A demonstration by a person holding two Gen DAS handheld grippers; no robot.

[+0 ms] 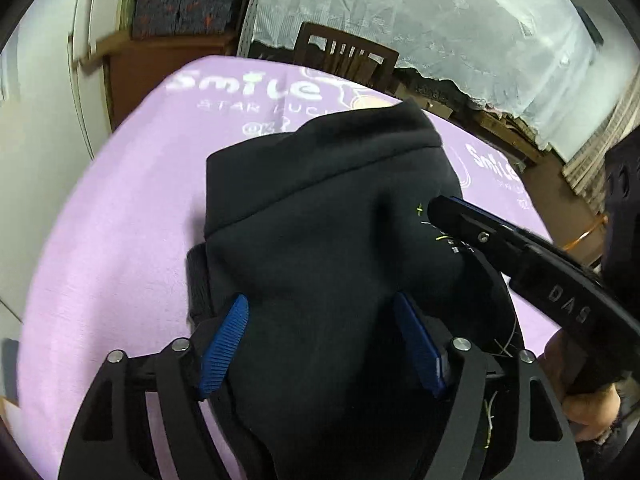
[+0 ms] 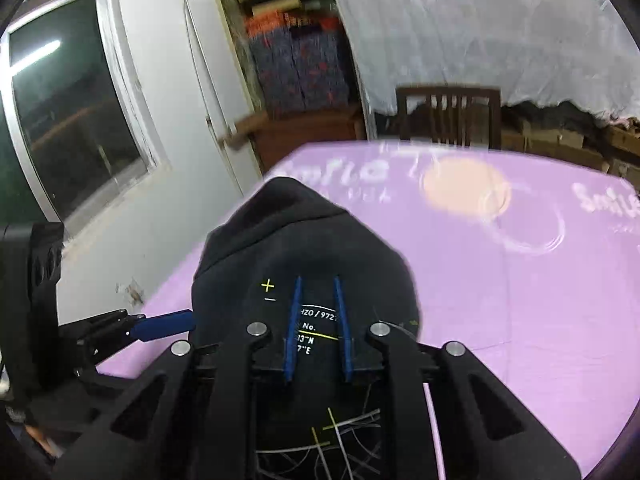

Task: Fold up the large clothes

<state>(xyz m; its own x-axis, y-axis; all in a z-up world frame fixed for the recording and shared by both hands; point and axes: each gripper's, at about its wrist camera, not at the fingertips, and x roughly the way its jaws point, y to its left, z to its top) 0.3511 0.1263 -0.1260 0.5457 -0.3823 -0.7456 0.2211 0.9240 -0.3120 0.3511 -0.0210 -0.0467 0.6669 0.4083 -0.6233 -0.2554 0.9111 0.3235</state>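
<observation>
A dark, thick garment (image 1: pixel 320 200) with small yellow and white print lies bunched on the purple sheet (image 1: pixel 120 240). My left gripper (image 1: pixel 320 298) stands open over its near end, its blue pads wide apart with the cloth between them. In from the right comes my right gripper (image 1: pixel 434 206), its tip on the printed patch. In the right wrist view the garment (image 2: pixel 288 232) humps ahead. There the right gripper (image 2: pixel 318 280) has its pads close together, shut on the fabric at the print. One blue pad of the left gripper (image 2: pixel 164 326) touches the garment's left edge.
The purple sheet (image 2: pixel 500 300) with white lettering covers the table. A wooden chair (image 2: pixel 448 114) stands at its far edge, and a wooden cabinet (image 1: pixel 160 64) at the back left. A window (image 2: pixel 76 120) is in the left wall. A hand (image 1: pixel 588 408) holds the right gripper.
</observation>
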